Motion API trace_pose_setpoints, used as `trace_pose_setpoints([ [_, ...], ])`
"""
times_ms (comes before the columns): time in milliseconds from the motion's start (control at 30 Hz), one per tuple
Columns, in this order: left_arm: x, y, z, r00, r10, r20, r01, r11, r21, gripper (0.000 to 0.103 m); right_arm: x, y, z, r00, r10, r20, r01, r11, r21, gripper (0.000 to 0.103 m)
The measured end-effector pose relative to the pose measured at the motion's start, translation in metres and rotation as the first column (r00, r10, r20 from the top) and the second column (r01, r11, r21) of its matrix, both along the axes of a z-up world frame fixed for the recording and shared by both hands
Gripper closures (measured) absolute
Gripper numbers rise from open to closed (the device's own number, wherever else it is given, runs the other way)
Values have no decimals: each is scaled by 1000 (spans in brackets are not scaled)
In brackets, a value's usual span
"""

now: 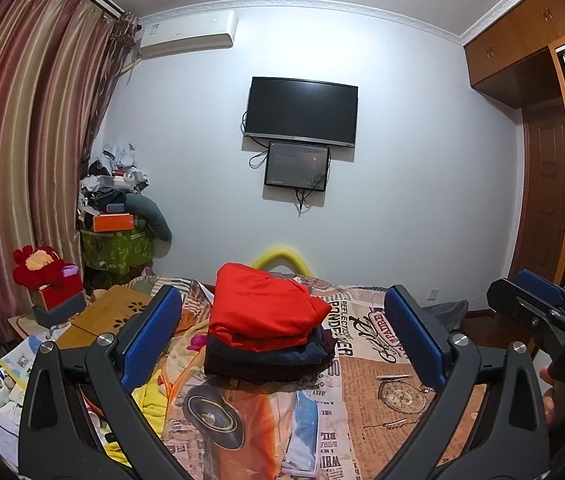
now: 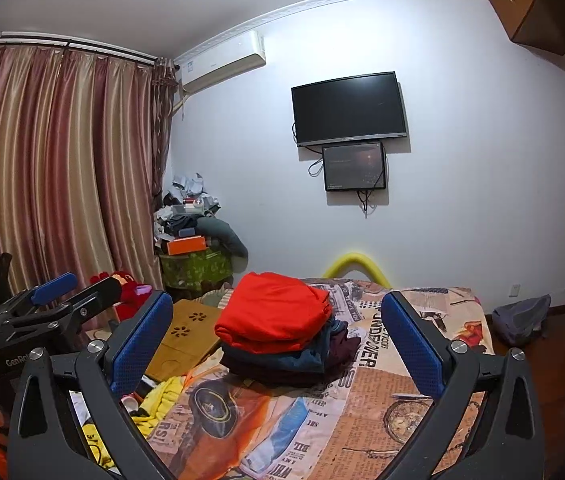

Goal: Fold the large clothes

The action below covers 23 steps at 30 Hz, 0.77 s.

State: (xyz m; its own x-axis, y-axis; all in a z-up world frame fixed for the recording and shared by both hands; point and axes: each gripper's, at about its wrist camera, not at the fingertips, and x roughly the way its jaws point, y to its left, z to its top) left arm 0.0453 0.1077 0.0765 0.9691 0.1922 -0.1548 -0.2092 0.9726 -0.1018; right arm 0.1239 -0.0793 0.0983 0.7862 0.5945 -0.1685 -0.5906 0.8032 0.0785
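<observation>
Two tools hover side by side above the near end of the bed (image 1: 382, 408), both spread wide and empty. Straight ahead of the left tool (image 1: 282, 344) and right tool (image 2: 278, 344) sits the folded clothes stack (image 1: 266, 332), red garment (image 2: 278, 312) on top, roughly equally near to both.
</observation>
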Motion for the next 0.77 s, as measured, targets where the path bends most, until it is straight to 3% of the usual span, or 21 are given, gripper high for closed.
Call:
trace_pose_setpoints([
  [767,5,-6,-5,999,-21,-31,21,1000,11,1,8,-6,-1,1000,-9,-17,10,1000,12,0],
])
